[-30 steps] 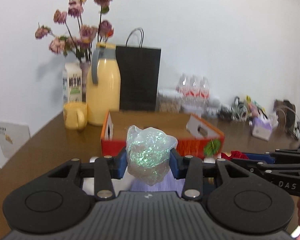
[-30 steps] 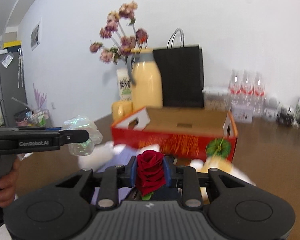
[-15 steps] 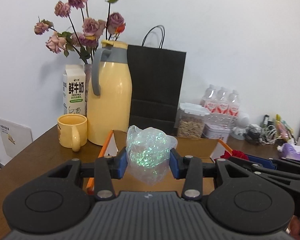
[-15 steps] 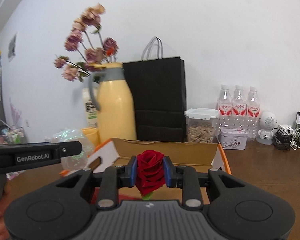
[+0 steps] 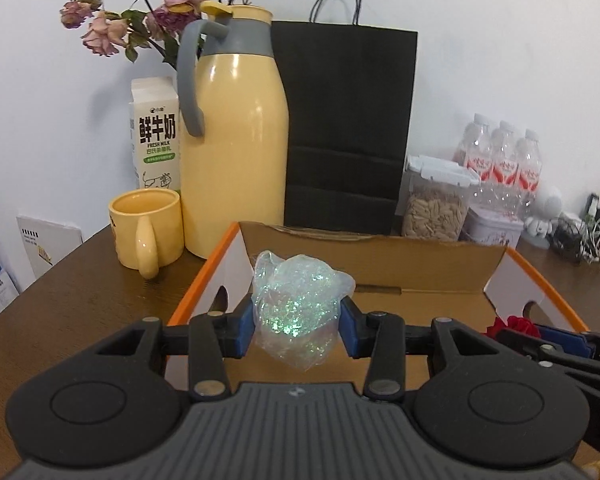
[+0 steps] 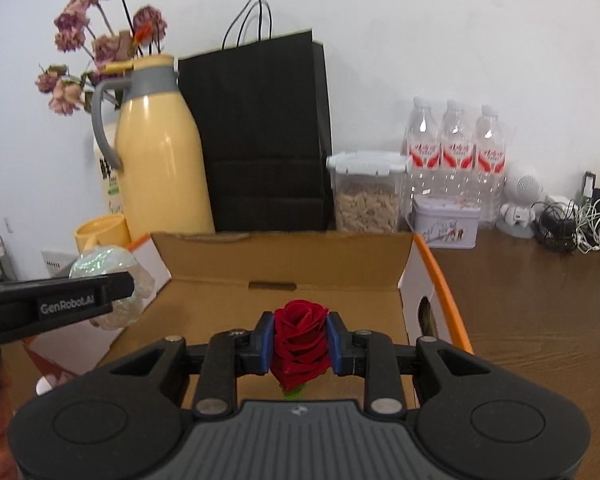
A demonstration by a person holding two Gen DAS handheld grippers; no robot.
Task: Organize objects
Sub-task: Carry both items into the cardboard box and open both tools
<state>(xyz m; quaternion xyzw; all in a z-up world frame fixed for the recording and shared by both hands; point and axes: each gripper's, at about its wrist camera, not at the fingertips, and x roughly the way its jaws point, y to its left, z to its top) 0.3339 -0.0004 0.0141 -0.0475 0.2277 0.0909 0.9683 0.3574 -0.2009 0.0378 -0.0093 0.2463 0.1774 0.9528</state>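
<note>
Grippers (image 5: 298, 330) (image 6: 300, 344) clench glitter bag (image 5: 298, 308) and rose (image 6: 300, 346) over box (image 6: 284, 256) before thermos (image 5: 236, 140).

Both views ride on the hand-held tools, looking forward along the fingers and tilted somewhat down at the desk (image 5: 80, 316). The left wrist view sits close over the left end of the open cardboard box (image 5: 380, 256), facing the yellow jug (image 5: 236, 152) and the white wall. The right wrist view sits just to its right, over the box's middle. They share the box, the jug, the black paper bag (image 6: 260, 140) and the water bottles (image 6: 456, 152).
</note>
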